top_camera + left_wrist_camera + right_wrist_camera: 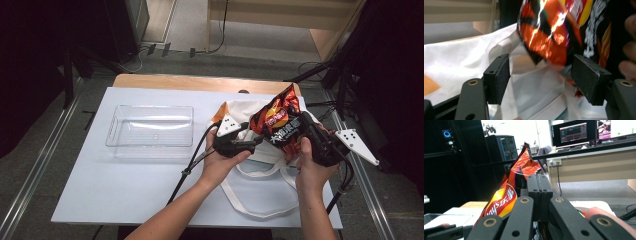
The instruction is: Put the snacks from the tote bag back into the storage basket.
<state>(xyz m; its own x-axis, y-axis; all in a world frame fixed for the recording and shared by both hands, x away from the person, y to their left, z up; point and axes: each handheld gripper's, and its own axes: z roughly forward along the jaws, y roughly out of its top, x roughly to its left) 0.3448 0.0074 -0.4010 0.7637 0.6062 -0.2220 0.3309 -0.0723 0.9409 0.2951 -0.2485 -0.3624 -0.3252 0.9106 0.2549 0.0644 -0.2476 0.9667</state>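
High view: the right gripper (pixel 306 131), jaws pinched shut on the glossy red-and-orange crisp packet (pixel 277 120), holds it upright over the white cloth tote bag (pixel 239 111). Just left, the left gripper (pixel 252 142) stands open, bag cloth loose between its pads. Clear plastic tray (pixel 150 131) lies well left across open table.

A glossy, crinkled foil chip bag (pixel 280 120) sits over a matt white cloth tote (pixel 237 111), right of a clear smooth plastic tray (pixel 150 131) on the white table (pixel 100 185).
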